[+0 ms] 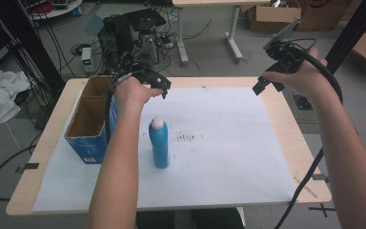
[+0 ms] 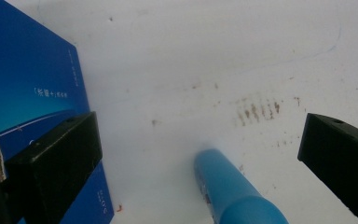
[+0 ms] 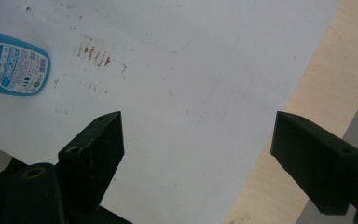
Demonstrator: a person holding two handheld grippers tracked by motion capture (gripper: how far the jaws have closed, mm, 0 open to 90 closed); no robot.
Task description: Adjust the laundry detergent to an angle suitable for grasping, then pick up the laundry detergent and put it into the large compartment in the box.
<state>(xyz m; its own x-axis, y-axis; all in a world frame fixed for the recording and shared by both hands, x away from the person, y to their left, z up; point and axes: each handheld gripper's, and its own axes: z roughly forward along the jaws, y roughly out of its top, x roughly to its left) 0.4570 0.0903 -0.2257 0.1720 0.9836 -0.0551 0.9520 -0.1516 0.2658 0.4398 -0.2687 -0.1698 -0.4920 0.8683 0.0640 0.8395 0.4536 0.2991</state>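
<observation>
The left gripper has its jaws spread wide with nothing gripped; the blue bottle stands upright between and below them at lower centre, apparently untouched. Beside it, at left, sits the blue cardboard box. The right gripper, jaws apart, hangs over white paper at upper right.

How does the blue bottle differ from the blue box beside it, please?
The bottle is slim and rounded, while the box is wider and square-cornered. The bottle is closed with a white cap; the box is open at the top, showing bare brown cardboard inside. The bottle stands nearer the middle of the white sheet; the box sits at its left edge. Both are blue and stand upright.
</observation>
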